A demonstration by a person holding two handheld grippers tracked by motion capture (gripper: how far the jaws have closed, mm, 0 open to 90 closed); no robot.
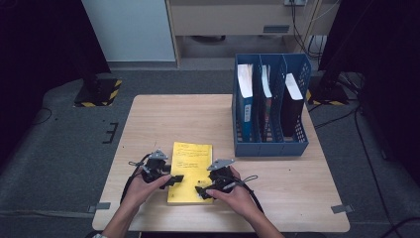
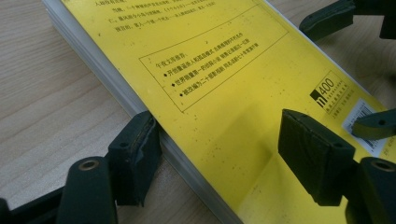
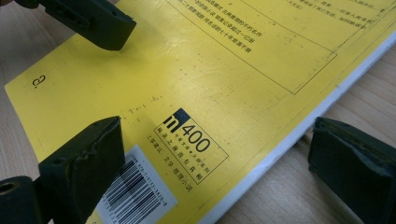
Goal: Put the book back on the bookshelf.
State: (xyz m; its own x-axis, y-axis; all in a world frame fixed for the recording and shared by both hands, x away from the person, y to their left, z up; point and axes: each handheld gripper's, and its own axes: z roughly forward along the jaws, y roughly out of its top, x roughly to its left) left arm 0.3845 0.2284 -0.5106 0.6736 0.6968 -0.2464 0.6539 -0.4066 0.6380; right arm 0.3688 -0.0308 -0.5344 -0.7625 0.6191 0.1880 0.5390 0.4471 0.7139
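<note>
Left gripper view has the left gripper part-open astride the yellow book's near edge, one pad at its page side, while the right gripper gapes wide over the opposite edge on the bench.

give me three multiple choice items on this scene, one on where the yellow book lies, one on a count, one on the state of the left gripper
1. Where does the yellow book lie?
A. flat on the table
B. inside the blue file rack
C. on the floor

2. How many compartments does the blue file rack have?
A. two
B. three
C. five

3. How do the jaws of the left gripper stand?
A. shut tight with nothing between them
B. apart, one at the book's edge, one over its cover
C. clamped on a pen

Key:
1 A, the high view shows it flat on the wood.
2 B, two dividers make three slots.
3 B, the left gripper view shows the gap.
</note>
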